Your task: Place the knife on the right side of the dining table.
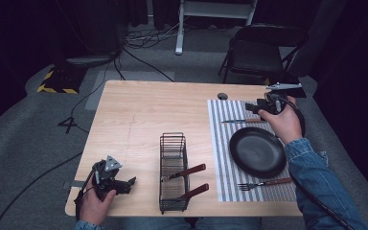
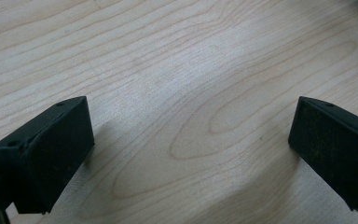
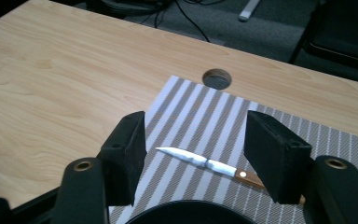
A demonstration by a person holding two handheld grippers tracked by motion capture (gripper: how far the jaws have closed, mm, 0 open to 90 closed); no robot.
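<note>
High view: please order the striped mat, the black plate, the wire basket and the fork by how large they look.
1. striped mat
2. black plate and wire basket: alike, so I do not rank them
3. fork

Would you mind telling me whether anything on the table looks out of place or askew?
Nothing stands out: the knife and fork lie flat on the striped placemat either side of the black plate.

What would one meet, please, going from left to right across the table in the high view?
Left gripper → wire basket → striped placemat → black plate → the person's right hand.
</note>
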